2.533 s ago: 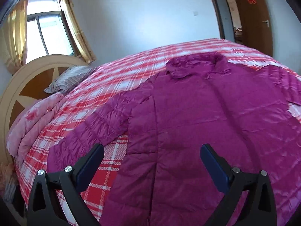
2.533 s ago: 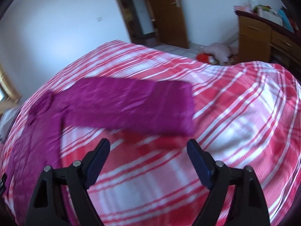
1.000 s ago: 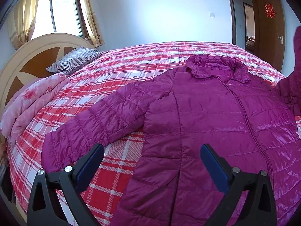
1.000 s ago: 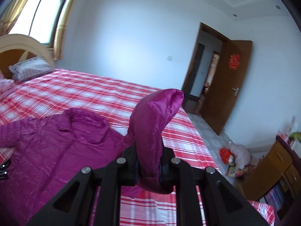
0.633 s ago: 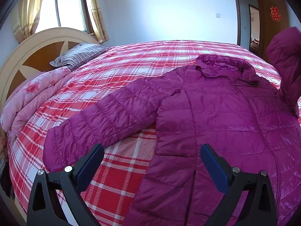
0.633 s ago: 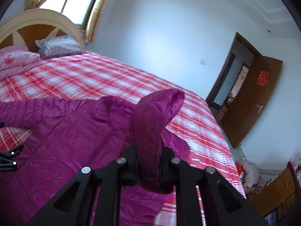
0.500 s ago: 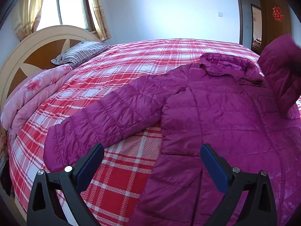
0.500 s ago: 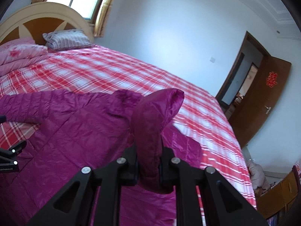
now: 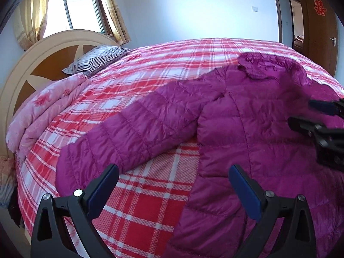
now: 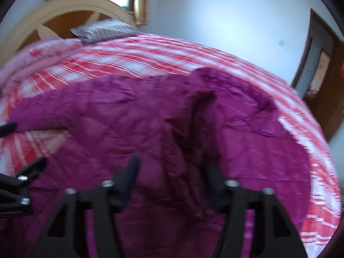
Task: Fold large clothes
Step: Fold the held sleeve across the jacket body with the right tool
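Observation:
A magenta quilted jacket [image 9: 247, 133] lies front up on the red plaid bed [image 9: 150, 195]. Its left sleeve [image 9: 137, 133] stretches out toward the bed's near left corner. My left gripper [image 9: 174, 189] is open and empty, hovering above the sleeve cuff and the jacket's hem. My right gripper [image 10: 172, 178] is open over the jacket's chest; the other sleeve [image 10: 193, 124] lies folded across the body just ahead of its fingers. The right gripper also shows in the left wrist view [image 9: 322, 116] at the right edge. The right wrist view is blurred by motion.
A striped pillow [image 9: 96, 59] and a folded pink quilt [image 9: 47, 111] lie by the round headboard [image 9: 38, 60] at the left. A window with curtains is behind it. A brown door [image 9: 320, 21] stands at the far right.
My right gripper carried the right sleeve over the jacket's body, lowered it and opened, letting the sleeve go. My left gripper stayed open and drifted left toward the other sleeve.

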`<state>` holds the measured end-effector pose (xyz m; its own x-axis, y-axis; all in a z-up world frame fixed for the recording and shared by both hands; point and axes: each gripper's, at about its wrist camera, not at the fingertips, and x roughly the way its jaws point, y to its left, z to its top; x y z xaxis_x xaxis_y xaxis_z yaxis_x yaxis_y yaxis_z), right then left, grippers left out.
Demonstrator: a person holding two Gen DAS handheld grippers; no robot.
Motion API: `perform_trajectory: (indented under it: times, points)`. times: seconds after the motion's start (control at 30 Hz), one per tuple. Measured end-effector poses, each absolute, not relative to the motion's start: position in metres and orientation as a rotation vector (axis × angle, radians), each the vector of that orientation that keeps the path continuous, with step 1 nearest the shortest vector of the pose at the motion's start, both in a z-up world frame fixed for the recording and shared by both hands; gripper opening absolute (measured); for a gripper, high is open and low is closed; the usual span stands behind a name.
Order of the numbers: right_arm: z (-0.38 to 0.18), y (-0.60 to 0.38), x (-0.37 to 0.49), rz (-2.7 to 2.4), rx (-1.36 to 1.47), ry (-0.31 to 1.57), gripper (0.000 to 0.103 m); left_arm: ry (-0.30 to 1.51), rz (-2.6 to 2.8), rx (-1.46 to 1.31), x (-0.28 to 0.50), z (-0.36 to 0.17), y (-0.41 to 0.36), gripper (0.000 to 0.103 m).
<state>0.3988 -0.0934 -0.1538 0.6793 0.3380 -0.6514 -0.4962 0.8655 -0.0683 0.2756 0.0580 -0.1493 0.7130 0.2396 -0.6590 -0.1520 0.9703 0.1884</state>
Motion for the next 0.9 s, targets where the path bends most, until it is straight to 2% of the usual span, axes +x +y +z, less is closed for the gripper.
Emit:
perform_trajectory:
  times: [0.1, 0.23, 0.33, 0.4, 0.43, 0.47, 0.63, 0.77, 0.9]
  points:
    - [-0.135, -0.103, 0.384, 0.531, -0.191, 0.641, 0.070, 0.712, 0.223, 0.122, 0.276, -0.132, 0.055, 0.102]
    - [-0.106, -0.140, 0.371, 0.550, -0.062, 0.585, 0.078, 0.657, 0.181, 0.136, 0.282, -0.107, 0.033, 0.102]
    - [-0.090, -0.166, 0.372, 0.413, -0.076, 0.565, 0.078, 0.621, 0.125, 0.184, 0.295, -0.094, 0.000, 0.102]
    - [-0.087, -0.191, 0.382, 0.298, -0.088, 0.567, 0.069, 0.579, 0.101, 0.213, 0.309, -0.090, -0.025, 0.102]
    - [-0.088, -0.208, 0.391, 0.238, -0.064, 0.571, 0.055, 0.561, 0.091, 0.228, 0.315, -0.090, -0.035, 0.102]
    - [-0.089, -0.224, 0.401, 0.192, -0.033, 0.580, 0.049, 0.544, 0.079, 0.243, 0.321, -0.092, -0.045, 0.102]
    - [-0.116, -0.277, 0.451, 0.080, 0.069, 0.634, 0.048, 0.577, 0.099, 0.344, 0.363, -0.132, -0.082, 0.102]
    - [-0.143, -0.295, 0.473, 0.073, 0.091, 0.696, 0.048, 0.685, 0.152, 0.366, 0.390, -0.166, -0.074, 0.102]
    - [-0.172, -0.298, 0.482, 0.095, 0.081, 0.763, 0.048, 0.741, 0.122, 0.312, 0.398, -0.177, -0.065, 0.102]
